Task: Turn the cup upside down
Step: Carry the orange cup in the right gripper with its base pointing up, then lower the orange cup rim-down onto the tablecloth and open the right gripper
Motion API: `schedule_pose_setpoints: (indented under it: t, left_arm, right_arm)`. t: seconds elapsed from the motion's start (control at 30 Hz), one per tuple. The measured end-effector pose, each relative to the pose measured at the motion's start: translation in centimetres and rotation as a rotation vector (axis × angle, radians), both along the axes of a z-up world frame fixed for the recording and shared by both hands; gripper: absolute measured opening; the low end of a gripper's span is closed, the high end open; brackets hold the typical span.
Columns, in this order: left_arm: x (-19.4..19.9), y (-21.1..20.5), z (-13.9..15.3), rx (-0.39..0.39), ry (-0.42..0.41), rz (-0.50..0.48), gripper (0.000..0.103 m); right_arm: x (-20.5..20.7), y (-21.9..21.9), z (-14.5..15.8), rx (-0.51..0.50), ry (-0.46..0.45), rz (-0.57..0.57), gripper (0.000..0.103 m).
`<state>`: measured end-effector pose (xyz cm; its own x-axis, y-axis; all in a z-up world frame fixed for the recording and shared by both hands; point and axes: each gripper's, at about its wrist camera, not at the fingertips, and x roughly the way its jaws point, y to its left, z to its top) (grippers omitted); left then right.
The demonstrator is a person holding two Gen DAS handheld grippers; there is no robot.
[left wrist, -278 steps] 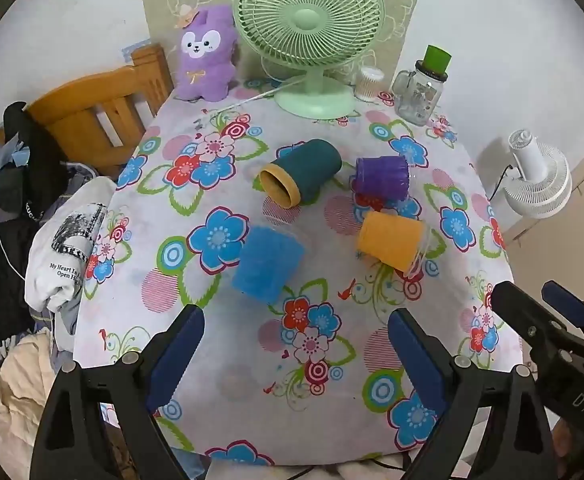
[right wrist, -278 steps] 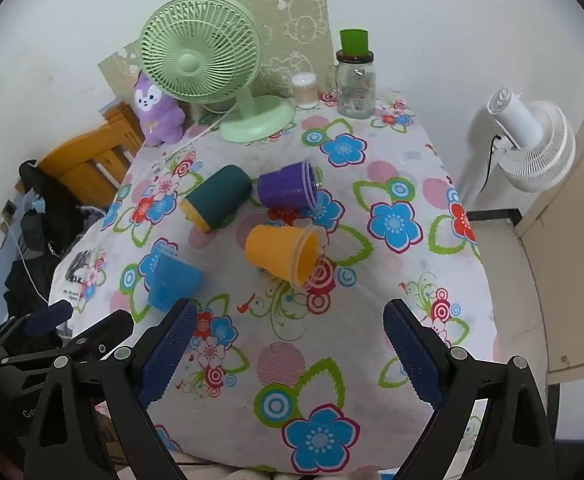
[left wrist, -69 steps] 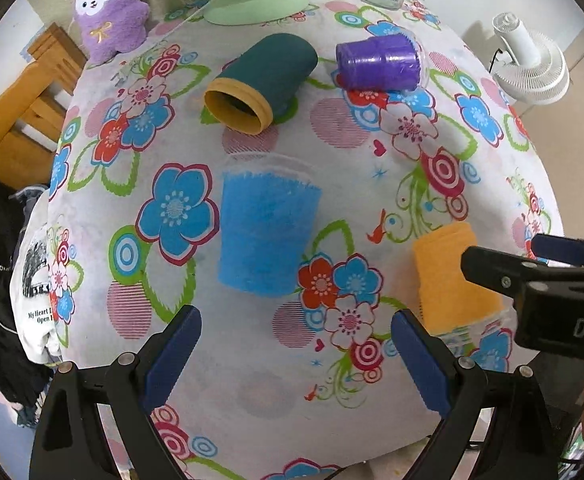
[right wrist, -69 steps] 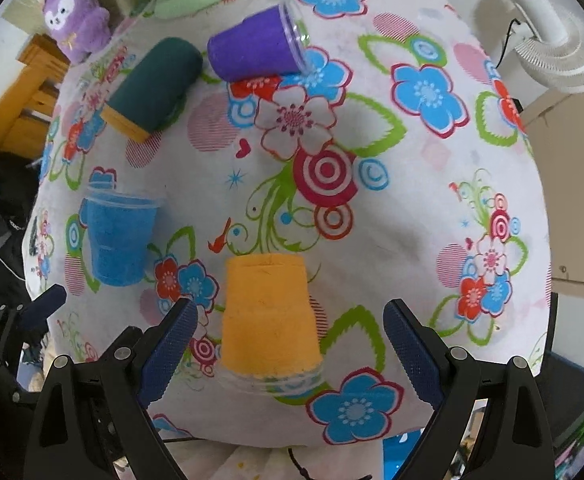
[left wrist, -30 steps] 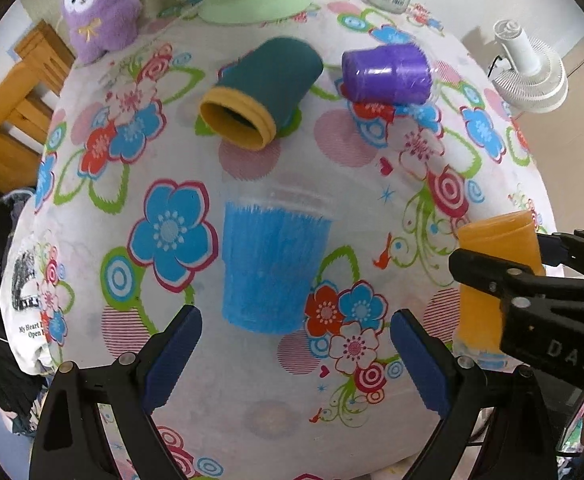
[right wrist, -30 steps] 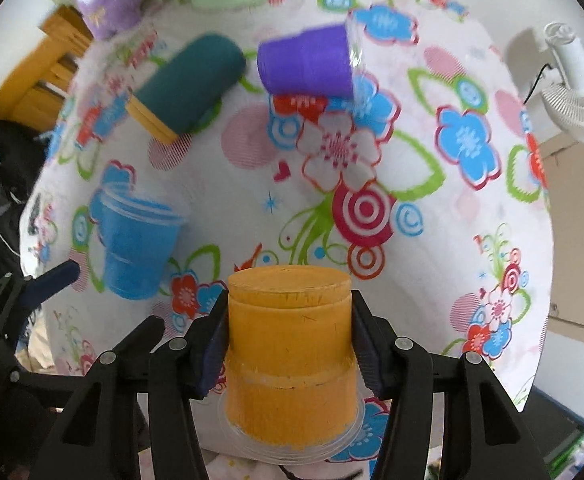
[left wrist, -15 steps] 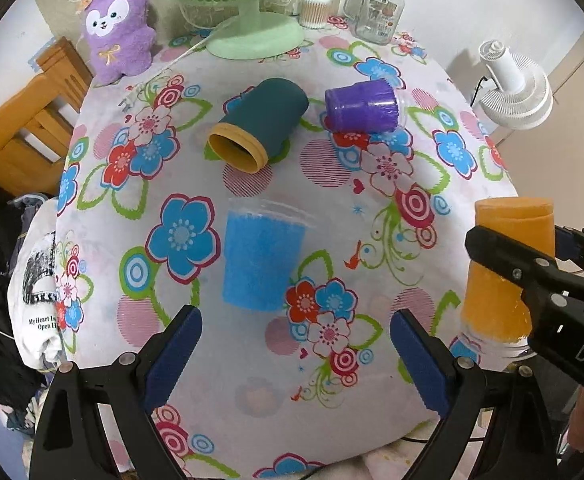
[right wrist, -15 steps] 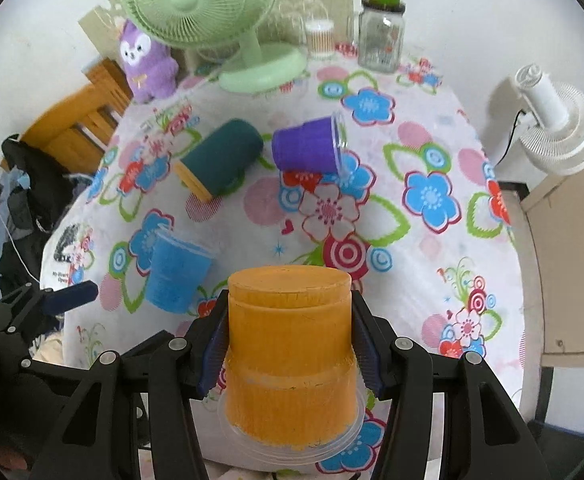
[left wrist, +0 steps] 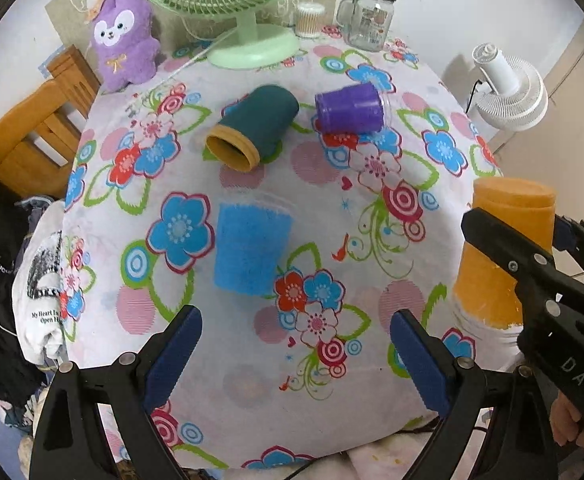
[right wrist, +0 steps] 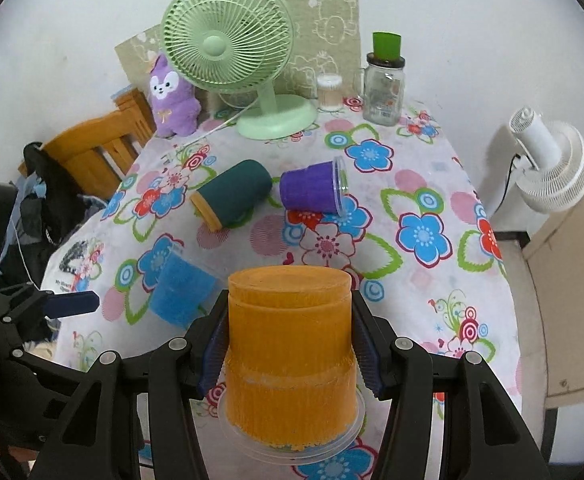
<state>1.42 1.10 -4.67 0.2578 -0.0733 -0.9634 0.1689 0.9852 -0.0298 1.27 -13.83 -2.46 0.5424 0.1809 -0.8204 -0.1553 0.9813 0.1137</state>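
Observation:
My right gripper (right wrist: 288, 348) is shut on an orange cup (right wrist: 290, 344) and holds it base up, rim down, above the near part of the flowered table (right wrist: 431, 280). The orange cup (left wrist: 499, 256) and the right gripper (left wrist: 531, 256) also show at the right of the left wrist view. My left gripper (left wrist: 293, 356) is open and empty over the table's near edge. A blue cup (left wrist: 250, 248) lies on its side just beyond it. A dark green cup (left wrist: 256, 128) and a purple cup (left wrist: 349, 108) lie on their sides farther back.
A green desk fan (right wrist: 236, 56), a purple plush toy (right wrist: 172, 96), a glass jar with a green lid (right wrist: 383, 84) and a small cotton-swab container (right wrist: 329, 92) stand at the table's far edge. A wooden chair (right wrist: 92, 148) is at the left, a white fan (right wrist: 547, 168) at the right.
My right gripper closed on the orange cup, which had been lying on the table, and raised it base up. Both views now sit higher and farther back.

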Motion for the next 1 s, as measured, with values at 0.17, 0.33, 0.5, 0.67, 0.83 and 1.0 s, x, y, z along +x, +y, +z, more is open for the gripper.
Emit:
schedule_pose_setpoints:
  t: [0.17, 0.33, 0.5, 0.67, 0.83, 1.0]
  left_arm:
    - [-0.5, -0.8, -1.5, 0.003, 0.024, -0.007, 0.097]
    - [-0.8, -1.7, -3.1, -0.003, 0.03, -0.013, 0.097]
    - [-0.9, -2.1, -4.8, 0.008, 0.033, -0.016, 0.097]
    - [-1.2, -2.9, -6.3, 0.052, 0.033, -0.056, 0.097]
    - [-1.5, -3.0, -7.2, 0.043, 0.024, -0.045, 0.097]
    - [-1.5, -3.2, -7.8, 0.065, 0.003, -0.048, 0.097]
  right_arm:
    - [-0.8, 0.3, -0.7, -0.03, -0.08, 0.054, 0.059]
    - [-1.0, 0.0, -2.1, -0.045, -0.157, 0.076, 0.059]
    - [-0.9, -0.3, -4.2, -0.04, -0.173, 0.076, 0.059]
    - [-1.2, -0.8, -6.0, -0.025, -0.191, 0.067, 0.058]
    - [-1.6, -1.3, -7.5, -0.009, -0.233, 0.064, 0.058]
    - [-1.6, -1.4, -8.6, 0.025, -0.251, 0.055, 0.058]
